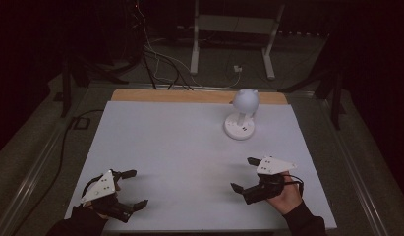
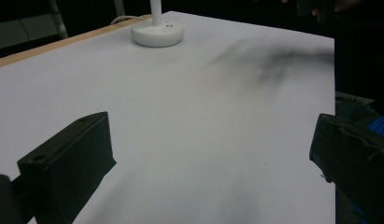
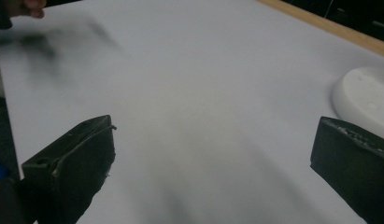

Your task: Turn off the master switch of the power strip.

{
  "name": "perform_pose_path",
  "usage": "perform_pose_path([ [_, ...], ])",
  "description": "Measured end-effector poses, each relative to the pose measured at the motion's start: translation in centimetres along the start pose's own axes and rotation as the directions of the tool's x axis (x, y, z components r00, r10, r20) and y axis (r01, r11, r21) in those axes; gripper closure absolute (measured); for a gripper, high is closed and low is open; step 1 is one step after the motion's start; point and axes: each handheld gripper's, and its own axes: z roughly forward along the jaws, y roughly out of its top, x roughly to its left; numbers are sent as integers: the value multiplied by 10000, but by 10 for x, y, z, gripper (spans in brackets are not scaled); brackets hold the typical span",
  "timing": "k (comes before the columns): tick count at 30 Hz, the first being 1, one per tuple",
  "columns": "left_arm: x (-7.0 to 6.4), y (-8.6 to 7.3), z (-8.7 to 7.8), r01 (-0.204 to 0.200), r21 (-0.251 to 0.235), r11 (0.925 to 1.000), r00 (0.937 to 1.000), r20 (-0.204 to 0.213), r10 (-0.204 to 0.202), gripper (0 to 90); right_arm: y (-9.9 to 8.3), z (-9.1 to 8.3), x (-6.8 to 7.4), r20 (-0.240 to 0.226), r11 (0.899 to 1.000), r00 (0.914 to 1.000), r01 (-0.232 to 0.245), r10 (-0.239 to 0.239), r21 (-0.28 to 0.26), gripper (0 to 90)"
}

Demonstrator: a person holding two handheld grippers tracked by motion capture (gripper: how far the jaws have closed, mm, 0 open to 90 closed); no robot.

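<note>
I judge the work barely begun: both tongs sit near my edge of the desk (image 1: pixel 155 142), and nothing has been picked up. The left tongs (image 1: pixel 135 189) are spread wide with nothing between the jaws; in the left gripper view I see only bare white surface in the gap. The right tongs (image 1: pixel 245 173) are just as wide and also hold nothing, and the right gripper view shows the same bare sheet between its jaws.

The lamp (image 1: pixel 241 115) is the one thing on the desk, so I take it as what I am after. It stands upright toward the far right, near the wooden back edge, its round white head above a round white base. The base (image 3: pixel 365 100) shows at the right of the right gripper view, ahead of that jaw and apart from it. The right tongs are the nearer pair; the left is well apart from the lamp.

The whole reach and grasp are left. Nothing lies in the path. Beyond the desk there are cables (image 1: pixel 160 64) and a white frame (image 1: pixel 234 34) on the floor, out of my way.
</note>
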Motion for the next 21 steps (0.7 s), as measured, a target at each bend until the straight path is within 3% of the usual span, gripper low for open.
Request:
perform_pose_path([
  [11,0,0,0,23,-18,10000,10000,14,-23,2,11,-4,-13,192,9993,9995,-228,233,-285,0],
  [21,0,0,0,37,-18,10000,10000,13,-37,2,23,-9,-30,639,9986,9976,-240,269,-462,0],
])
